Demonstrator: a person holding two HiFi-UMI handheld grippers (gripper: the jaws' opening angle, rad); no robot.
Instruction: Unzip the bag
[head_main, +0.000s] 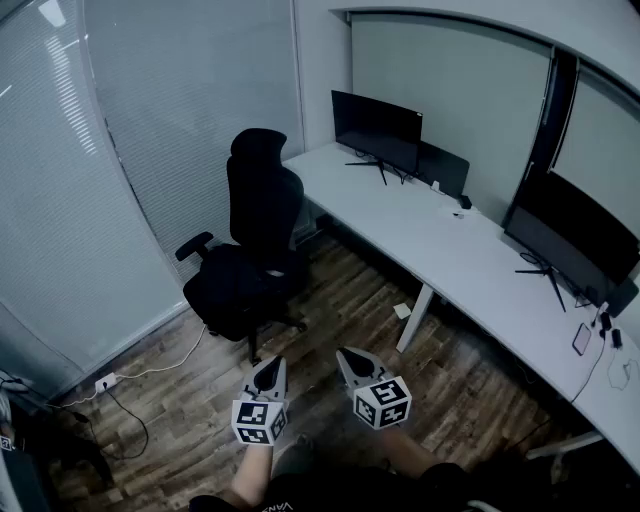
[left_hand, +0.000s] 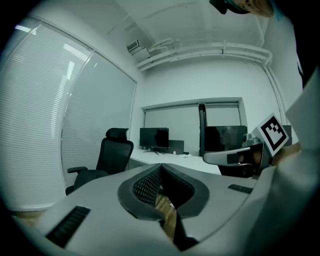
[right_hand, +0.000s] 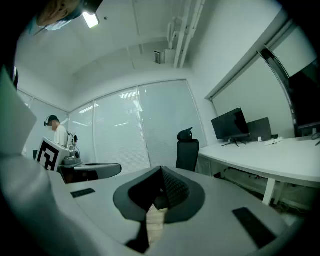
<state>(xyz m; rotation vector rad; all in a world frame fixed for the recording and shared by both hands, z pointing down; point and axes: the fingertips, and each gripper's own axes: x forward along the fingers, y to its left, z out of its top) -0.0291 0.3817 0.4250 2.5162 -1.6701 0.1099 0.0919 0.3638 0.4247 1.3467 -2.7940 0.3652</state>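
Note:
No bag shows in any view. In the head view my left gripper (head_main: 270, 366) and right gripper (head_main: 349, 357) are held side by side low in front of me, above the wooden floor, pointing toward the chair. Each has its jaws together with nothing between them. The left gripper view shows its tips (left_hand: 160, 165) meeting, with the right gripper (left_hand: 235, 156) off to the right. In the right gripper view the tips (right_hand: 161, 169) also meet, and the left gripper (right_hand: 90, 170) lies to the left.
A black office chair (head_main: 250, 250) stands ahead on the wood floor (head_main: 340, 310). A long white desk (head_main: 450, 250) runs along the right with two monitors (head_main: 377, 130) (head_main: 575, 235). A cable and socket (head_main: 105, 381) lie at the left. A person (right_hand: 59, 134) stands far left.

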